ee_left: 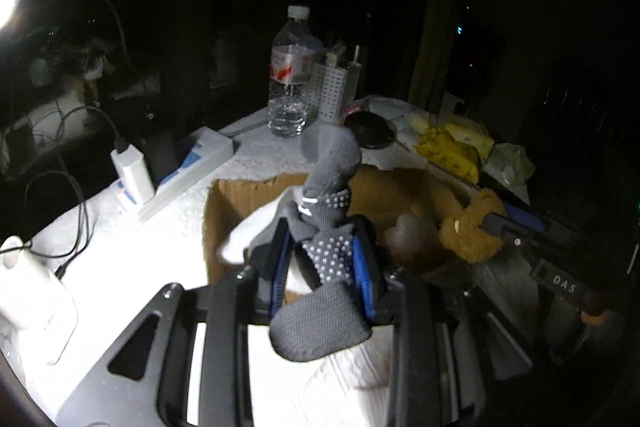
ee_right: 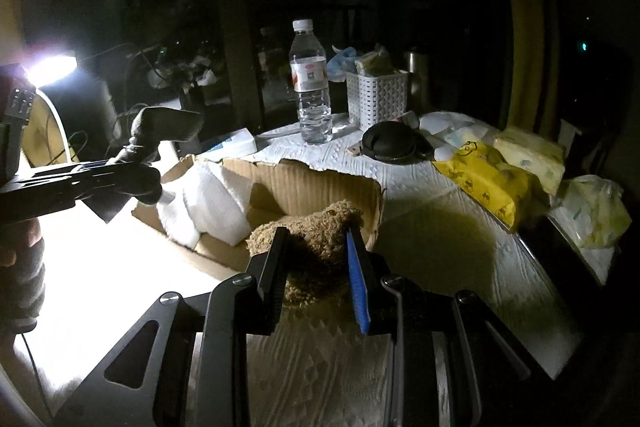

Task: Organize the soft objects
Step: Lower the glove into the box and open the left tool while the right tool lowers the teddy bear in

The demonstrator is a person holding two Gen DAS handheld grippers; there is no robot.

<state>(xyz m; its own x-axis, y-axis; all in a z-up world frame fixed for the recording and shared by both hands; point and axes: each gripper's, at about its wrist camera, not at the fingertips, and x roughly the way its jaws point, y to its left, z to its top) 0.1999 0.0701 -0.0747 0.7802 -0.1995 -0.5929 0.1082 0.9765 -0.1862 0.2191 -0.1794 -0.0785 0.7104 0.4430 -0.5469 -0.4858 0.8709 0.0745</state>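
Note:
My left gripper is shut on a grey sock with white grip dots, holding it above the near edge of an open cardboard box. It also shows from the side in the right wrist view, with the sock sticking up. My right gripper is shut on a tan fuzzy soft object at the box's near right corner; the same object shows in the left wrist view. White soft items lie inside the box.
On the white-covered table stand a water bottle, a white basket, a black round pouch, yellow and pale packets, a white-and-blue flat box, and a white charger with cables. A bright lamp glares at left.

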